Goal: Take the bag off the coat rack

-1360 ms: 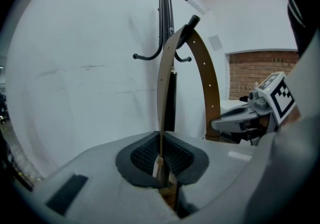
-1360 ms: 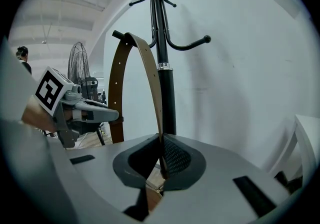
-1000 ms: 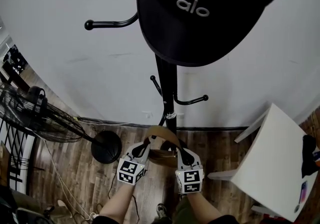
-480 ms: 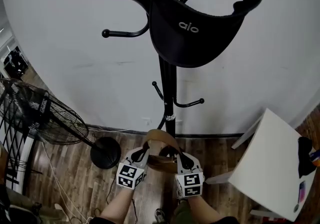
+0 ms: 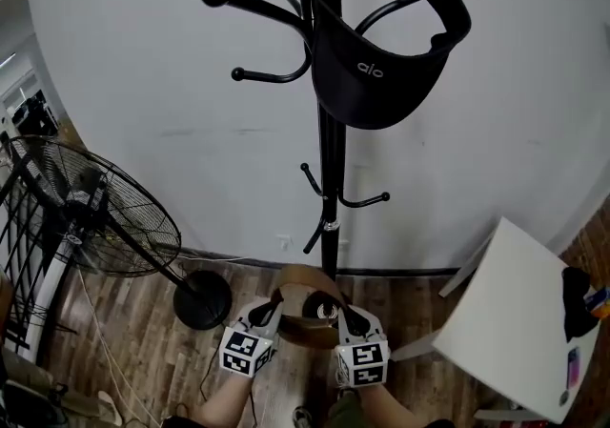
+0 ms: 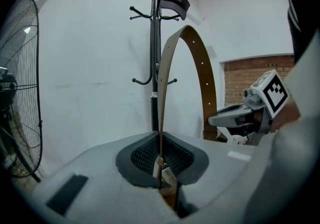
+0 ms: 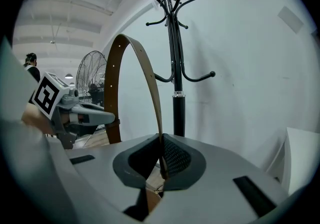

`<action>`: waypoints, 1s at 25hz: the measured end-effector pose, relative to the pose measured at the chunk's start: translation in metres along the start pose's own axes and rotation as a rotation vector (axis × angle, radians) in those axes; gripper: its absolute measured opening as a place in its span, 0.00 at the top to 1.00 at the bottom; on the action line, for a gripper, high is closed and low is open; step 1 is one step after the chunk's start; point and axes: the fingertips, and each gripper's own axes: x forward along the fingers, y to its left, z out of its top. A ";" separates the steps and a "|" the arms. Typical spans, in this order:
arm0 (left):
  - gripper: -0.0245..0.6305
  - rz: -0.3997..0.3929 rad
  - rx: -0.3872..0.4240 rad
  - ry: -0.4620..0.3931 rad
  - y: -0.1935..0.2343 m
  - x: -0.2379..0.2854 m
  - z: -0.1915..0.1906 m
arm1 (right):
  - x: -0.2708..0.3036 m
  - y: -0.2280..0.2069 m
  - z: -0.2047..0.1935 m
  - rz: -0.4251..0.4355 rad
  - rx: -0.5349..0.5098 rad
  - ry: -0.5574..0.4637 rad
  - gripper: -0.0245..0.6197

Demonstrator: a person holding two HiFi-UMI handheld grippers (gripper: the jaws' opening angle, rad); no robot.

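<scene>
Bag (image 5: 303,329), brown, hung low between the two grippers, its strap (image 5: 305,273) arching up from one to the other. The left gripper (image 5: 274,302) and right gripper (image 5: 343,310) were each clamped on a strap end. The forearms lay side by side, tipped slightly down toward the coat rack (image 5: 331,178) just ahead, the strap apart from it.

We hold left grey plastic gripper (image 5: 274,303) at 7 o'clock, right grey plastic gripper (image 5: 344,310) at 5 o'clock, side by side, noses toward 12. Both jaw pairs clamped on brown leather strap (image 5: 305,272).
</scene>
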 end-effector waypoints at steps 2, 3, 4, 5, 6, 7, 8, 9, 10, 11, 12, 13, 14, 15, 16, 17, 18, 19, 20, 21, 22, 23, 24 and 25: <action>0.94 0.000 -0.012 -0.006 -0.004 -0.011 -0.001 | -0.007 0.008 -0.002 0.005 -0.001 0.003 0.94; 0.94 0.001 -0.018 -0.009 -0.005 -0.016 -0.002 | -0.010 0.012 -0.002 0.008 -0.002 0.004 0.94; 0.94 0.001 -0.021 -0.011 -0.007 -0.022 -0.003 | -0.014 0.016 -0.002 0.010 -0.004 0.004 0.94; 0.94 0.001 -0.023 -0.014 -0.008 -0.027 -0.003 | -0.017 0.020 -0.002 0.012 -0.005 0.005 0.94; 0.94 0.002 -0.022 -0.015 -0.008 -0.033 -0.004 | -0.021 0.023 -0.003 0.013 -0.006 0.005 0.94; 0.94 0.004 -0.017 -0.015 -0.008 -0.038 -0.006 | -0.024 0.026 -0.003 0.013 -0.008 0.006 0.94; 0.94 0.007 -0.012 -0.015 -0.008 -0.043 -0.009 | -0.027 0.030 -0.004 0.014 -0.010 0.005 0.94; 0.94 0.008 -0.010 -0.015 -0.009 -0.049 -0.011 | -0.031 0.033 -0.004 0.014 -0.012 0.004 0.94; 0.94 0.009 -0.010 -0.017 -0.010 -0.055 -0.013 | -0.034 0.037 -0.004 0.016 -0.013 0.004 0.94; 0.94 0.010 -0.012 -0.019 -0.011 -0.061 -0.014 | -0.038 0.041 -0.005 0.018 -0.012 0.003 0.94; 0.94 0.011 -0.014 -0.021 -0.012 -0.066 -0.015 | -0.040 0.045 -0.004 0.019 -0.010 0.001 0.94; 0.94 0.012 -0.016 -0.023 -0.013 -0.070 -0.016 | -0.043 0.048 -0.004 0.020 -0.007 -0.002 0.94; 0.94 0.013 -0.018 -0.025 -0.014 -0.074 -0.017 | -0.045 0.052 -0.004 0.021 -0.004 -0.005 0.94; 0.94 0.015 -0.019 -0.027 -0.014 -0.078 -0.018 | -0.047 0.055 -0.004 0.022 -0.002 -0.006 0.94; 0.94 0.017 -0.021 -0.030 -0.015 -0.083 -0.019 | -0.050 0.059 -0.005 0.023 -0.001 -0.006 0.94; 0.94 0.019 -0.024 -0.033 -0.016 -0.088 -0.020 | -0.052 0.063 -0.006 0.024 -0.001 -0.006 0.94; 0.94 0.021 -0.027 -0.036 -0.017 -0.093 -0.020 | -0.055 0.067 -0.006 0.025 -0.003 -0.006 0.94; 0.94 0.022 -0.031 -0.039 -0.018 -0.098 -0.021 | -0.057 0.071 -0.006 0.025 -0.004 -0.006 0.94; 0.94 0.022 -0.035 -0.042 -0.019 -0.104 -0.021 | -0.060 0.075 -0.006 0.025 -0.006 -0.006 0.94; 0.94 0.021 -0.039 -0.044 -0.019 -0.109 -0.021 | -0.063 0.079 -0.006 0.025 -0.007 -0.007 0.94; 0.94 0.020 -0.044 -0.047 -0.020 -0.114 -0.021 | -0.065 0.083 -0.006 0.026 -0.008 -0.009 0.94; 0.94 0.019 -0.048 -0.049 -0.020 -0.119 -0.021 | -0.067 0.086 -0.006 0.026 -0.009 -0.009 0.94; 0.94 0.019 -0.049 -0.051 -0.021 -0.124 -0.021 | -0.070 0.090 -0.006 0.027 -0.010 -0.008 0.94; 0.94 0.019 -0.049 -0.052 -0.021 -0.128 -0.022 | -0.072 0.093 -0.006 0.028 -0.011 -0.008 0.94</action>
